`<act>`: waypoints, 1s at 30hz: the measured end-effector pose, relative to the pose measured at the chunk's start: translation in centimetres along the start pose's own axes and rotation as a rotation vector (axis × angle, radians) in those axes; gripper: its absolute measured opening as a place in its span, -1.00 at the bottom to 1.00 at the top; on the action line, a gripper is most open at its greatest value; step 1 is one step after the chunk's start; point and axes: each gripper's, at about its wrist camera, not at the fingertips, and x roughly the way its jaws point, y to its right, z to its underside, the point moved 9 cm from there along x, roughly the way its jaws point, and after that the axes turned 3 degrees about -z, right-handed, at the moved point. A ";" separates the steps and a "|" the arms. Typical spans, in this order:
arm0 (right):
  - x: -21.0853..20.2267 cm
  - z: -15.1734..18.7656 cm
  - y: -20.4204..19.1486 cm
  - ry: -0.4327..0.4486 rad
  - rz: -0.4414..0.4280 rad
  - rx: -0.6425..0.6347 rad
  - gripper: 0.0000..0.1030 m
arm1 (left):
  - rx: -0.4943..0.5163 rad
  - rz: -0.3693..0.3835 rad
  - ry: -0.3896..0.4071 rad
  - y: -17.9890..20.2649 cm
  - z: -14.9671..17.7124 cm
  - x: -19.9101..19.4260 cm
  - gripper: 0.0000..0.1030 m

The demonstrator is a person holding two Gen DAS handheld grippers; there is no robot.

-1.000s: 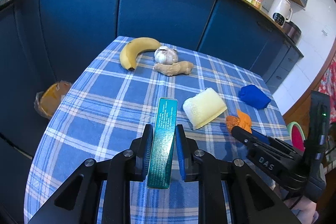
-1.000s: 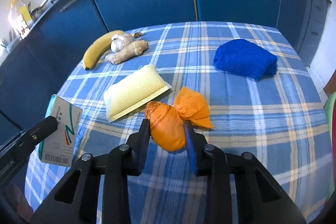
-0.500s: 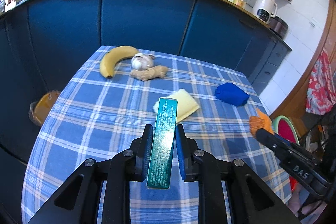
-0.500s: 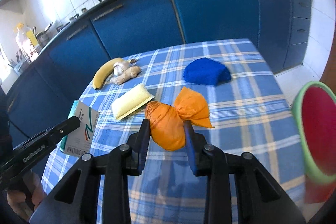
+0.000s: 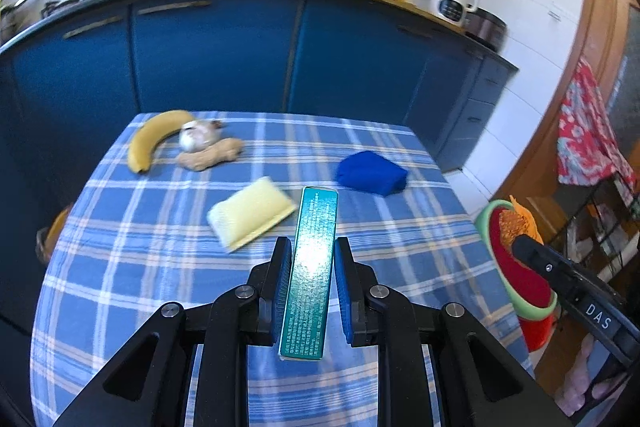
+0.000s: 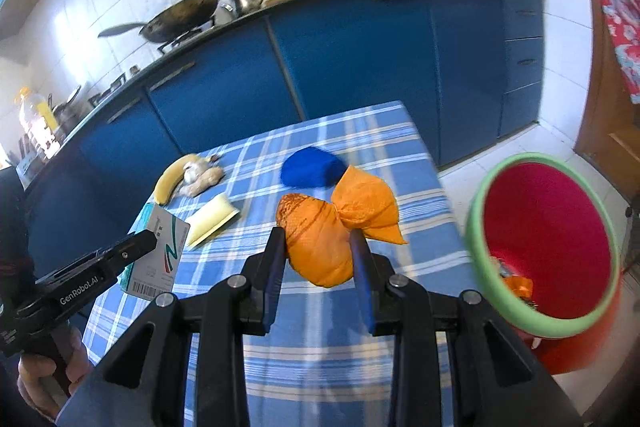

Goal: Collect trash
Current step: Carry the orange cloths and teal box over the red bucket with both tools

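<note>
My left gripper (image 5: 310, 287) is shut on a teal cardboard box (image 5: 310, 267), held upright above the near part of the checked table (image 5: 120, 267); the box also shows in the right wrist view (image 6: 158, 251). My right gripper (image 6: 320, 259) is shut on a crumpled orange bag (image 6: 332, 227), lifted above the table's right side. A red bin with a green rim (image 6: 548, 239) stands off the table's right edge, with some orange scrap inside; in the left wrist view the bin (image 5: 520, 267) lies behind the right gripper and bag (image 5: 516, 223).
On the table lie a banana (image 5: 154, 139), a garlic bulb (image 5: 198, 135), a ginger root (image 5: 210, 157), a yellow sponge (image 5: 250, 213) and a blue cloth lump (image 5: 370, 173). Blue cabinets (image 5: 220, 55) stand behind the table. A bag (image 5: 52, 235) sits on the floor at left.
Both grippers have risen and swung right with their loads. The right gripper with the orange bag is now close beside the red bin, which fills more of its view.
</note>
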 end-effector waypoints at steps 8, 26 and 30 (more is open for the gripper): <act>-3.0 -0.4 4.5 0.043 0.057 0.053 -0.32 | 0.088 0.072 0.001 5.8 -0.8 0.2 -0.58; -7.1 0.2 14.1 0.106 0.168 0.195 -0.31 | 0.217 0.274 -0.051 18.9 -0.7 3.0 -0.58; -7.3 0.7 16.4 0.105 0.187 0.232 -0.31 | 0.245 0.306 -0.072 21.5 0.1 3.9 -0.58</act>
